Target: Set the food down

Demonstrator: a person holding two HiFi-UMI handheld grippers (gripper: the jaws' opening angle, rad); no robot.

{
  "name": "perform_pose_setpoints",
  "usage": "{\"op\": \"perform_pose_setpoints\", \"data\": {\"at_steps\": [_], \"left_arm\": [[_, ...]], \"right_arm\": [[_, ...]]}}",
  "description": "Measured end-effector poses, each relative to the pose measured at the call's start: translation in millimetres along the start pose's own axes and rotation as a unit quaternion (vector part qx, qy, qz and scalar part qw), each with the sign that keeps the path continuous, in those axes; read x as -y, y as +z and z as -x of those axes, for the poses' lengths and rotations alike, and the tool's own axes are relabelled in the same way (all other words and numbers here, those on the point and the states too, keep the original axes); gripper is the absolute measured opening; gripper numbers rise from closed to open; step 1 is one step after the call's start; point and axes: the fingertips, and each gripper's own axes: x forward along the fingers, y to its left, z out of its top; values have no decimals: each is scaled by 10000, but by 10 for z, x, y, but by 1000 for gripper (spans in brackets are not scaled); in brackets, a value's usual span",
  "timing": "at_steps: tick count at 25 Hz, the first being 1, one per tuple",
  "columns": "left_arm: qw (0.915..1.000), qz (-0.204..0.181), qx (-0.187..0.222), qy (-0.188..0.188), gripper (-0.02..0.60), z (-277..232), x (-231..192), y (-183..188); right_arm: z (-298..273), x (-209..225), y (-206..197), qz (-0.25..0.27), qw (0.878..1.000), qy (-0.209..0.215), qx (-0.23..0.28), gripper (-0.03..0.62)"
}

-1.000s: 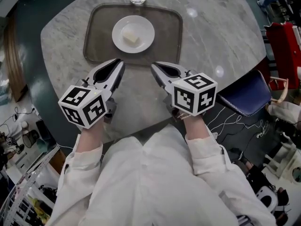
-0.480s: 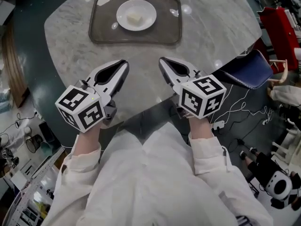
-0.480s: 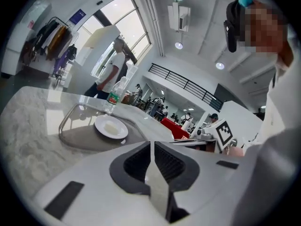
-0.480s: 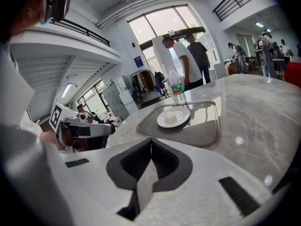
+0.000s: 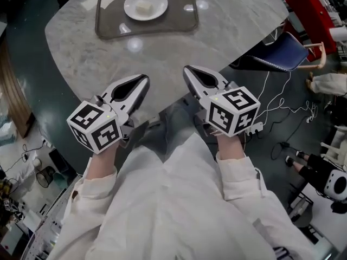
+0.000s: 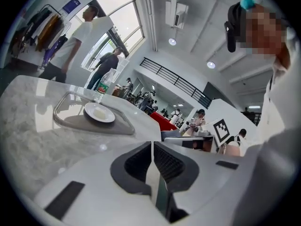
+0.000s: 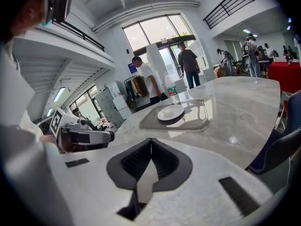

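A pale piece of food [image 5: 142, 6] lies on a white plate [image 5: 146, 4] inside a clear tray [image 5: 108, 26] at the far side of the round marble table [image 5: 162, 53]. The same plate [image 6: 99, 112] [image 7: 170, 112] shows in both gripper views, well ahead of the jaws. My left gripper [image 5: 142, 82] and right gripper [image 5: 188, 72] hover side by side over the table's near edge, far from the tray. Both are shut with nothing between the jaws.
A water bottle [image 7: 173, 95] stands behind the tray. A blue chair [image 5: 276, 53] sits at the table's right. People stand by the windows beyond the table [image 7: 190, 67]. Cables [image 5: 271, 112] trail across the floor on the right.
The view has drawn back from the table: tray and plate slid toward the top of the head view. Both grippers moved from near the tray to the table's near edge, still shut and empty.
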Motion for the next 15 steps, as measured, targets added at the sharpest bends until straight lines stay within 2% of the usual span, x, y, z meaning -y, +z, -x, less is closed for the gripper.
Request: {"op": "perform_pose_setpoints", "data": {"at_steps": [5, 12, 15], "left_arm": [[9998, 180, -87, -48, 28, 61, 192, -6], [9996, 282, 42, -66, 28, 49, 208, -62], [9994, 336, -96, -49, 28, -16, 267, -56]], "right_arm": [[114, -146, -54, 46, 10000, 38, 57, 3], [170, -183, -75, 46, 9998, 179, 31, 3], [151, -213, -44, 52, 9996, 274, 23, 3]]}}
